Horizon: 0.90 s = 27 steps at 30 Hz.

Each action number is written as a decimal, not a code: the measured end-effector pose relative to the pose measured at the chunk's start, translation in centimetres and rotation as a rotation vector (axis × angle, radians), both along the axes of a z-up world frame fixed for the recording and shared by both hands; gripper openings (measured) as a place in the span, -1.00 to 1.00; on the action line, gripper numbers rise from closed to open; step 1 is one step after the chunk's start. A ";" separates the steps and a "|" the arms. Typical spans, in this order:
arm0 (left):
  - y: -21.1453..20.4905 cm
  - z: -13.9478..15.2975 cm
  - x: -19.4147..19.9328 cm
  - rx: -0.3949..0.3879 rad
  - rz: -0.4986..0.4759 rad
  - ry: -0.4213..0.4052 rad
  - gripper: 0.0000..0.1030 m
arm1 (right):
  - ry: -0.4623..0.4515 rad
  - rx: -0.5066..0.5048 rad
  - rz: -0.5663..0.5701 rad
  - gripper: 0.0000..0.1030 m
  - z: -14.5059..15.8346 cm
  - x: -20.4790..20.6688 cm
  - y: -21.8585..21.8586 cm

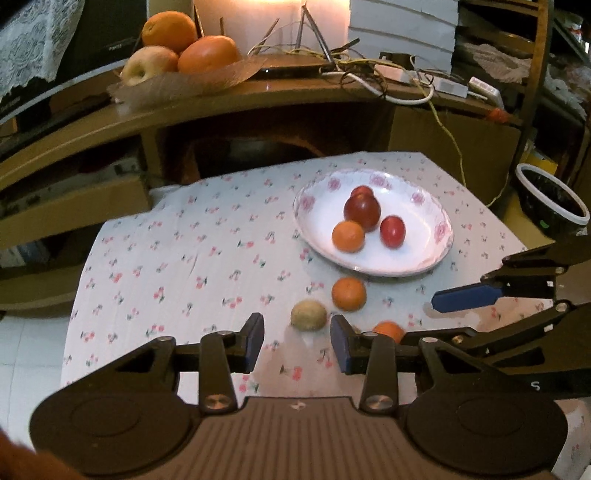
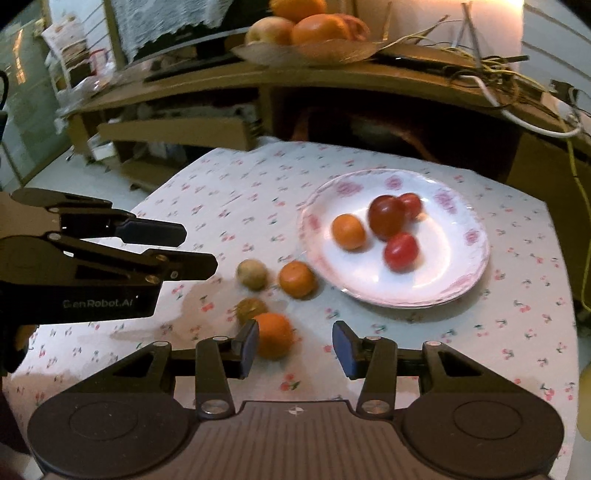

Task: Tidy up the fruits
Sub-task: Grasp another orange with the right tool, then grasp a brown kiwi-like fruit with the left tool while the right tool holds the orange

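A white flowered plate [image 1: 424, 254] [image 2: 443, 269] holds a small orange [image 1: 348, 236] [image 2: 348, 232] and three red fruits [image 2: 386, 216]. On the cherry-print cloth in front of it lie a pale kiwi [image 1: 308, 315] [image 2: 252, 274], an orange [image 1: 349, 294] [image 2: 297, 279], a brown fruit [image 2: 251, 308] and a nearer orange [image 2: 275, 334] [image 1: 388, 330]. My left gripper [image 1: 297, 345] [image 2: 197, 249] is open and empty, just short of the pale kiwi. My right gripper [image 2: 295, 349] [image 1: 439, 317] is open. The nearer orange lies by its left fingertip, far from the other pad.
Behind the table runs a wooden shelf [image 1: 258, 96] carrying a dish of large oranges and an apple [image 1: 177, 48] [image 2: 306, 29] and tangled cables [image 1: 369, 70]. A white-rimmed bin [image 1: 550, 206] stands off the table's right. A cardboard box [image 2: 173, 133] sits low at left.
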<state>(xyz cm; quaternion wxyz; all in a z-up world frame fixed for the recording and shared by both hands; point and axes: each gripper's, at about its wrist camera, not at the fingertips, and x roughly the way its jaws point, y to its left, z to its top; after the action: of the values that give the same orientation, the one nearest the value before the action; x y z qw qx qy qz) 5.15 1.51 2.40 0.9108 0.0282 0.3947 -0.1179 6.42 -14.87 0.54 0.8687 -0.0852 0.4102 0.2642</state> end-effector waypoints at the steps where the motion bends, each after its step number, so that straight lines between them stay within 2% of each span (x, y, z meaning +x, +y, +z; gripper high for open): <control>1: 0.1 -0.1 -0.2 0.002 0.001 0.003 -0.14 | 0.003 -0.001 0.008 -0.09 -0.1 0.0 0.2; 14: 0.8 -1.1 -0.1 -0.011 -0.015 0.031 -0.14 | 0.066 -0.022 0.026 -0.06 -2.1 0.9 2.0; 16: 0.6 -1.2 0.0 -0.015 -0.024 0.036 -0.14 | 0.071 -0.026 0.009 -0.15 -2.3 1.1 2.0; 17: 0.5 -1.3 0.0 -0.018 -0.030 0.039 -0.14 | 0.083 -0.011 0.010 -0.31 -2.3 1.2 1.9; 22: -0.6 -1.8 0.2 -0.033 -0.082 0.055 -0.14 | 0.098 -0.026 0.000 -0.34 -1.9 0.9 1.6; 27: -2.4 -3.0 0.6 -0.017 -0.122 0.075 -0.14 | 0.105 -0.020 -0.062 -0.34 -1.2 0.5 -0.6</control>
<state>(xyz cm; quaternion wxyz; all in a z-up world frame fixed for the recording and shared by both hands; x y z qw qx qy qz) 5.76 -0.85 -0.55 0.8867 0.0399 0.4250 -0.1776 6.88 -15.42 -0.67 0.8528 -0.0672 0.4604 0.2372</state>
